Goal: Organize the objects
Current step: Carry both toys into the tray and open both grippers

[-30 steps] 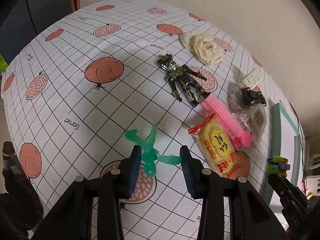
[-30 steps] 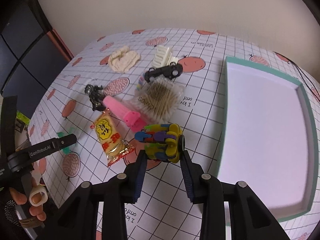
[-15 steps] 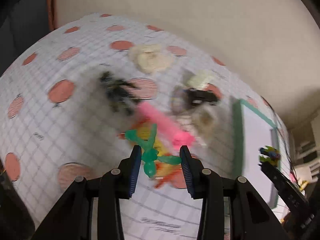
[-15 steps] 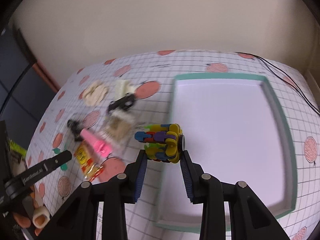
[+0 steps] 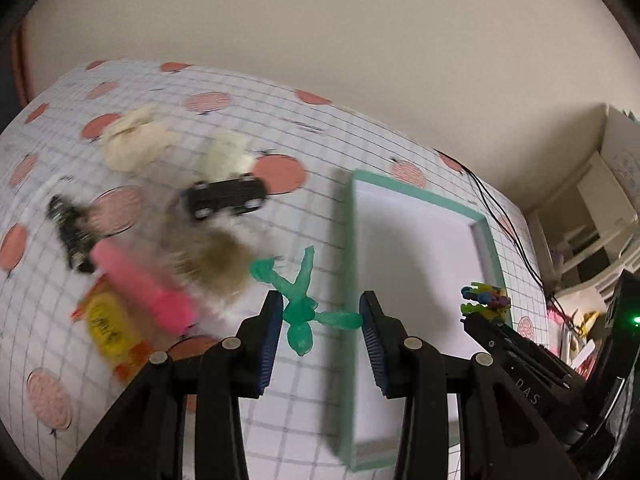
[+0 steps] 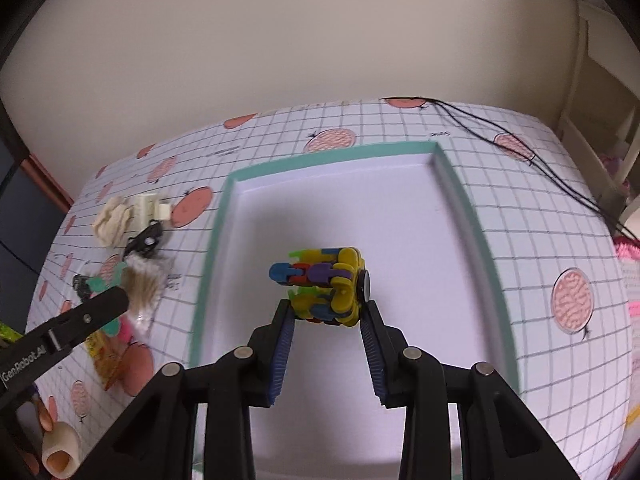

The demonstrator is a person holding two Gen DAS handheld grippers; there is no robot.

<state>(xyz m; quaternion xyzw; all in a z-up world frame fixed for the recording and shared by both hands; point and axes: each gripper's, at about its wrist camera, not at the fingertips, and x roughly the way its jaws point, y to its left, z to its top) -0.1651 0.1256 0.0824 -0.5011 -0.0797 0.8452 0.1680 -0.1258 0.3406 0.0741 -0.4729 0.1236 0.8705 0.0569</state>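
both claws have swung over from the clutter to the white tray with the teal rim [image 6: 476, 216] — right claw [image 6: 326, 312] pinching the multicoloured plastic block toy [image 6: 320, 282] above the tray floor, left claw [image 5: 318, 312] clamped on the translucent green rubbery figure [image 5: 300, 304], nearing the tray's edge over the bench [image 5: 280, 408]. drops look imminent.
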